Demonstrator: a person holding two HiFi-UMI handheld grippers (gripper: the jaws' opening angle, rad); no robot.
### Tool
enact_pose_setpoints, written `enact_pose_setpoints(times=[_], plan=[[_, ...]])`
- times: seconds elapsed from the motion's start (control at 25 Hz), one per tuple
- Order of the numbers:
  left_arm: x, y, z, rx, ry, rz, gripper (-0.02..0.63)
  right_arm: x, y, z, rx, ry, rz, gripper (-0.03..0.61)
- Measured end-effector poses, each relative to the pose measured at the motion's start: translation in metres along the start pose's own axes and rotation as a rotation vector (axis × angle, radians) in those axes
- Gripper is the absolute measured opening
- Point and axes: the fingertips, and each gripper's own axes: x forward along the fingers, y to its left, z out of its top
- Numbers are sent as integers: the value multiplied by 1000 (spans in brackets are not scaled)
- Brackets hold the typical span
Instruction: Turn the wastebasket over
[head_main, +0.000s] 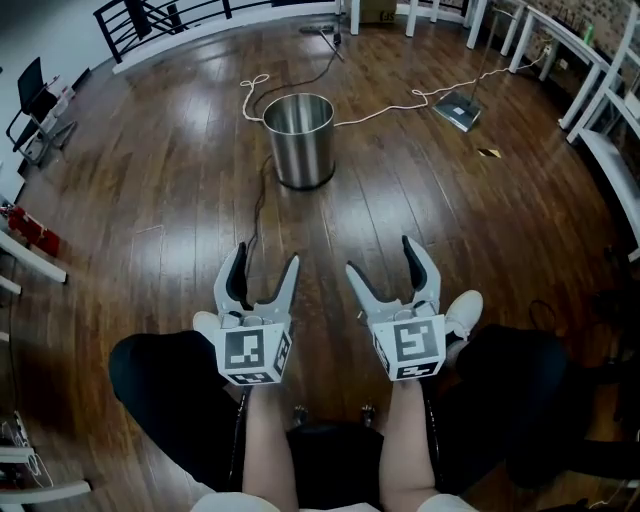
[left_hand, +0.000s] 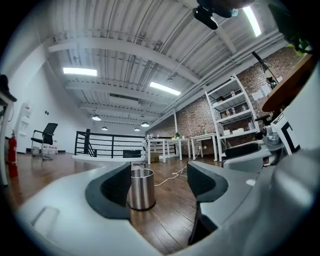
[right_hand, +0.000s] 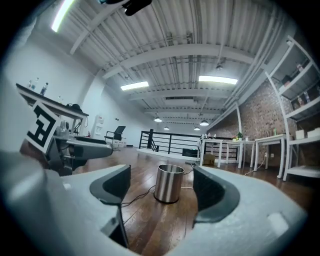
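Bin (head_main: 298, 140) stands upright on the floor (head_main: 160, 200), left claw (head_main: 262, 272) and right claw (head_main: 382, 262) well short of it, both wide open and empty; a one-sided push could roll the slick steel onto the nearby cord (head_main: 372, 115).

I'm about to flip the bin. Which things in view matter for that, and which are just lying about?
For the job:
- wastebasket, upright, mouth up
- left claw and right claw, both open, empty

Lying about:
- white cable
- dark cable
- flat grey device
- office chair
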Motion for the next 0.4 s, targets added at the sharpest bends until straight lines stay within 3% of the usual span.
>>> enact_pose_setpoints(times=[0.4], plan=[[-13,-18,15,16,-30,-54,370,-16,19,13,-33,5,-6,371]])
